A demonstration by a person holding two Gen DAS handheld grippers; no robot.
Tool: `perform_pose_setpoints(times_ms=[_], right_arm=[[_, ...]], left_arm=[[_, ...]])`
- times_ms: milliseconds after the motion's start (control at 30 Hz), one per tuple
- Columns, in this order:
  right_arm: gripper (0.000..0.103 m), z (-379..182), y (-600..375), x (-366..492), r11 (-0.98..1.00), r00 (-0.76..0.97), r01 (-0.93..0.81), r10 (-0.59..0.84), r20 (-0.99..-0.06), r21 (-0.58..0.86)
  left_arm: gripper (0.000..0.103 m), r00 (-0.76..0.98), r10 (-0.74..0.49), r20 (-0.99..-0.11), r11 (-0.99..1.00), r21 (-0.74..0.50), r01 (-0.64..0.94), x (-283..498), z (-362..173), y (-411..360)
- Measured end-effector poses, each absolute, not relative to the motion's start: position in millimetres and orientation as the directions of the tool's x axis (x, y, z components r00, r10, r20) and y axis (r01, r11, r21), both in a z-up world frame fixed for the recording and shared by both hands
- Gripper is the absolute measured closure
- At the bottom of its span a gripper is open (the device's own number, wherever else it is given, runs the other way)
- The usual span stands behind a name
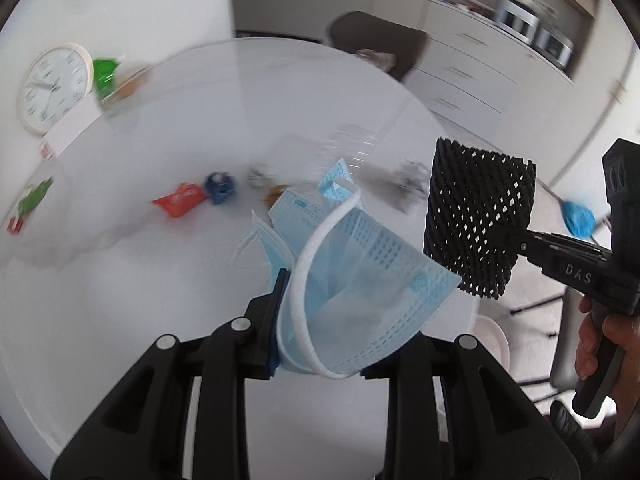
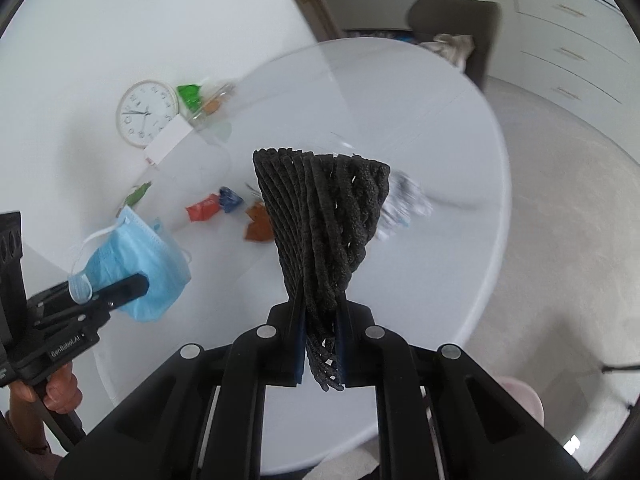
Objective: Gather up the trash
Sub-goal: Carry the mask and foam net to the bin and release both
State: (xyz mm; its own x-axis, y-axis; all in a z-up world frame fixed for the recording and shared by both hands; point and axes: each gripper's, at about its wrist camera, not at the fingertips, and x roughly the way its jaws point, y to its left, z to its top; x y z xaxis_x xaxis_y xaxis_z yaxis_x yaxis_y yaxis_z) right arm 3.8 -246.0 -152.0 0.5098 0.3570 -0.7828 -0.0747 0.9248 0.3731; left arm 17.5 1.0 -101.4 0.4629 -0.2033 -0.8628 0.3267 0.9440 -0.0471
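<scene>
My left gripper (image 1: 320,320) is shut on a light blue face mask (image 1: 352,276) and holds it above the round white table (image 1: 120,300); the mask also shows in the right wrist view (image 2: 136,264). My right gripper (image 2: 322,340) is shut on a black foam net sleeve (image 2: 324,224), also raised above the table; the sleeve shows in the left wrist view (image 1: 480,216). On the table lie a red wrapper (image 2: 203,208), a blue wrapper (image 2: 230,199), an orange wrapper (image 2: 258,224) and a crumpled silver wrapper (image 2: 404,204).
A white wall clock (image 2: 147,113), a white box (image 2: 168,142) and green packets (image 2: 189,96) stand at the table's far left. A dark chair (image 2: 456,24) is behind the table. A pale bin rim (image 2: 520,396) shows below the table's right edge.
</scene>
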Motion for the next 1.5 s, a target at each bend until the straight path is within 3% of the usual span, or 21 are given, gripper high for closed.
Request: perform_pose_setpoints(times_ms=[400,633,900,933,1067,1200,1367,1500], right_arm=[[0.090,-179,-342,-137,0.943,0.488,0.222,0.114,-0.865,0.249],[0.088,-191,-383,-188,0.922,0.463,0.326,0.039,-0.886,0.210],[0.088,-275,-386,-183,0.938,0.288,0.324,0.028,-0.957,0.125],[0.085,-288,-386,-182,0.938,0.267,0.322,0.043,-0.963,0.131],[0.049,-327,-390,-178,0.931,0.194,0.341,0.064,-0.979,0.129],[0.033,-337,-393,-176,0.923,0.160,0.369,0.047,-0.986,0.104],[0.014,-305,-405,-190,0.903,0.213,0.424,-0.023,-0.977,0.071],[0.008,-276,-425,-207,0.870,0.260,0.488,-0.072,-0.963,0.067]], left_arm=[[0.076,0.276,-0.357,-0.892,0.776,-0.120,0.619,-31,-123,-117],[0.076,0.214,-0.391,-0.895,0.698,-0.137,0.703,-57,-130,-176],[0.076,0.188,-0.373,-0.909,0.658,-0.116,0.744,-76,-138,-206],[0.076,0.186,-0.368,-0.911,0.657,-0.113,0.746,-79,-138,-207],[0.076,0.183,-0.347,-0.920,0.653,-0.097,0.751,-87,-142,-208],[0.076,0.177,-0.326,-0.929,0.658,-0.089,0.747,-90,-147,-209],[0.076,0.151,-0.312,-0.938,0.650,-0.095,0.754,-93,-156,-213],[0.076,0.102,-0.319,-0.942,0.618,-0.125,0.776,-100,-163,-225]])
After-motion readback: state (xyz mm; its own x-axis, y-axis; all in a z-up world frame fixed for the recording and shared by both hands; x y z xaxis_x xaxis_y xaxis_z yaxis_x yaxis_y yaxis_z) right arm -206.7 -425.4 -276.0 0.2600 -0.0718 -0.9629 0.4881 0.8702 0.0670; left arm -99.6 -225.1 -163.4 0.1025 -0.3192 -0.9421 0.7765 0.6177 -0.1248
